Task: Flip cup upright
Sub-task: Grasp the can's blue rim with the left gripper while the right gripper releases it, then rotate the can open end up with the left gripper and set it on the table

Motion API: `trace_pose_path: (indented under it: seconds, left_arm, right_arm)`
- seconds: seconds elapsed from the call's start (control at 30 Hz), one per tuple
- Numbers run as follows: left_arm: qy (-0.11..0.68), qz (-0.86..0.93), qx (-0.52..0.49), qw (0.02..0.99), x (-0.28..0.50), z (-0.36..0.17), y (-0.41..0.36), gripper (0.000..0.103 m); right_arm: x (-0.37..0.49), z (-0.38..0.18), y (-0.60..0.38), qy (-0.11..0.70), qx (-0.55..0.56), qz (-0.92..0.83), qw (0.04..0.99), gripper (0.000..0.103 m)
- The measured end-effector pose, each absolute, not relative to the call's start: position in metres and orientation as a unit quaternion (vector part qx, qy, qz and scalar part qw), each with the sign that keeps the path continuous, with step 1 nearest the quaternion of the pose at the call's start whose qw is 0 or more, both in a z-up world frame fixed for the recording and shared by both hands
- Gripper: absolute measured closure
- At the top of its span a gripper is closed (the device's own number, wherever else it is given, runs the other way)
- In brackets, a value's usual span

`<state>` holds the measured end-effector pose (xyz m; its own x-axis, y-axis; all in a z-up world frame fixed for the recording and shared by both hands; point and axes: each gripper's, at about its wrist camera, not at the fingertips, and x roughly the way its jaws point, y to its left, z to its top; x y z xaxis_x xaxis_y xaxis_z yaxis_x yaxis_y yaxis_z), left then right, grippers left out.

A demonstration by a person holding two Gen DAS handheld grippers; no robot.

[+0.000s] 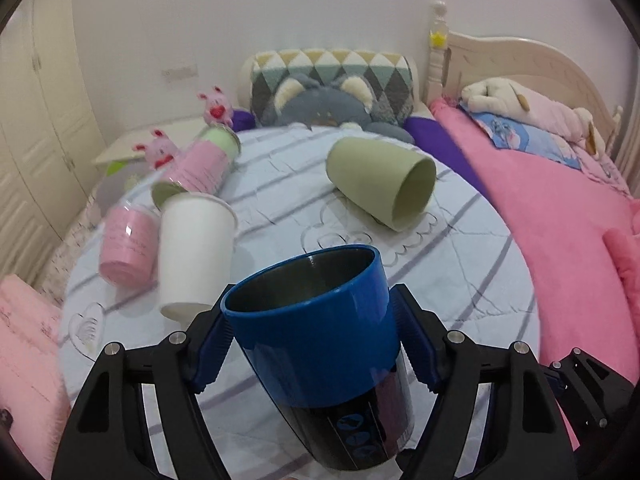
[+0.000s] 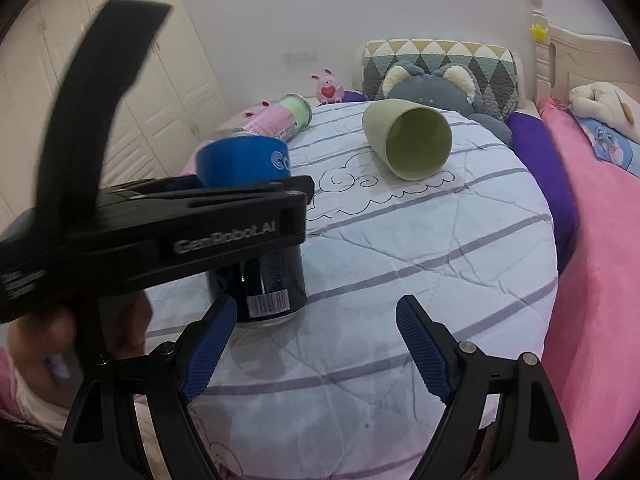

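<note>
My left gripper (image 1: 310,346) is shut on a blue-topped dark cup (image 1: 320,332), mouth up, its base on or just above the round quilted table (image 1: 460,280). In the right wrist view the same cup (image 2: 248,216) stands upright at the left, held by the left gripper's black body (image 2: 160,232). A green cup (image 1: 380,182) lies on its side at the table's far part, mouth toward me; it also shows in the right wrist view (image 2: 408,140). My right gripper (image 2: 316,346) is open and empty, low over the table's near part.
A white paper cup (image 1: 194,252) stands mouth up left of the blue cup. Pink cups (image 1: 128,244) and a pink-green bottle (image 1: 200,164) lie at the left. A pink bed (image 1: 560,220) borders the right. Plush toys and a cushion (image 1: 332,84) sit behind.
</note>
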<state>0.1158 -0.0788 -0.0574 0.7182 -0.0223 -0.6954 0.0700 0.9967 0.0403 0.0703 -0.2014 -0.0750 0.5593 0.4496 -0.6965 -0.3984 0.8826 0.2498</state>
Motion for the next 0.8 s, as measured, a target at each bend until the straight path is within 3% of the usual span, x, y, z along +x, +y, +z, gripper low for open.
trace_pose_path:
  seconds: [0.23,0.8]
  left_arm:
    - [0.332,-0.011,0.054,0.942,0.105,-0.052,-0.08,0.028]
    - [0.342,-0.022,0.035,0.939,0.108,-0.056,-0.074,0.029]
  right_arm:
    - [0.082,-0.085,-0.193,0.413,0.017,0.227,0.882,0.02]
    - [0.106,-0.099,-0.193,0.419,0.039,0.203,0.884,0.02]
